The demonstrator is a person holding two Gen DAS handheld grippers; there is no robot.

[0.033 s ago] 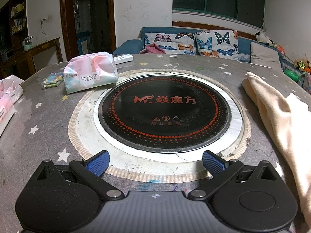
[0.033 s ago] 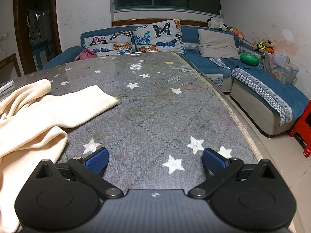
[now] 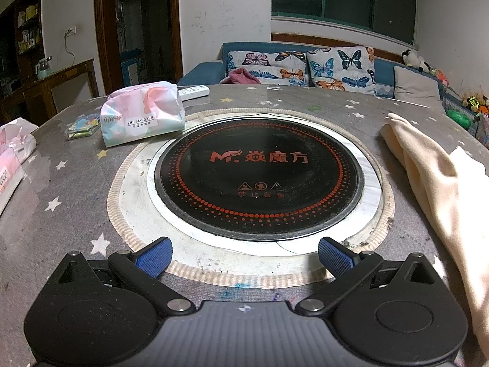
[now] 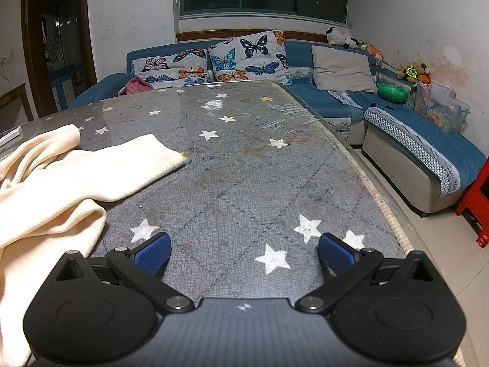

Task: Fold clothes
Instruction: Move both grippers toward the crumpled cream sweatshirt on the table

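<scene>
A cream-coloured garment [image 3: 443, 189] lies crumpled along the right side of the grey star-patterned table [image 3: 76, 183]. In the right wrist view the same garment [image 4: 61, 177] spreads over the left side, with one flat part reaching toward the table's middle. My left gripper [image 3: 244, 255] is open above the near rim of the round hob, with nothing between its blue pads. The garment is to its right. My right gripper [image 4: 243, 253] is open over bare table cover, also holding nothing, and the garment starts just left of its left finger.
A black round induction hob [image 3: 259, 174] is set into the table's centre. Behind it to the left lie a pastel tissue pack [image 3: 142, 117], a white remote [image 3: 194, 91] and a small packet [image 3: 82, 125]. More packs [image 3: 12, 153] sit at the left edge. The table's edge [image 4: 366, 183] curves at the right, with a blue sofa [image 4: 397, 128] and a red stool [image 4: 476, 195] beyond.
</scene>
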